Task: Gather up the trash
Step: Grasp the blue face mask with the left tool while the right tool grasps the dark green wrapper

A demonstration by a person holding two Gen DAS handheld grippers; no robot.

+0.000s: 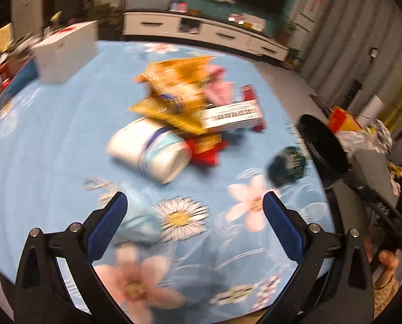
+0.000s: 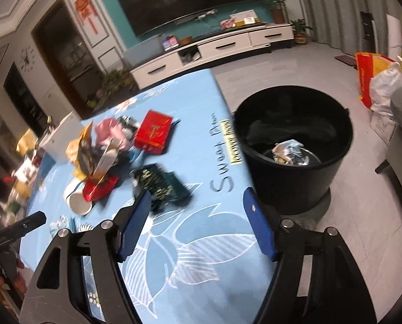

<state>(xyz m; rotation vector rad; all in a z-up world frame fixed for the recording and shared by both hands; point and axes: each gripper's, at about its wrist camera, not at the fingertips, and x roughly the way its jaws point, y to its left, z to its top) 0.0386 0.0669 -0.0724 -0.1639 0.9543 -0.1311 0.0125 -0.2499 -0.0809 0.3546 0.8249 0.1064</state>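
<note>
Both hand-held grippers, left (image 1: 194, 205) and right (image 2: 197, 202), gape empty; next pickup ahead: dark green wrapper (image 2: 160, 186), then bin (image 2: 295, 145) rightward.

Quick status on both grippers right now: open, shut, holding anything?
Left gripper: open wide, nothing between the fingers, above the tablecloth.
Right gripper: open, empty, above the table edge beside the black bin.
</note>
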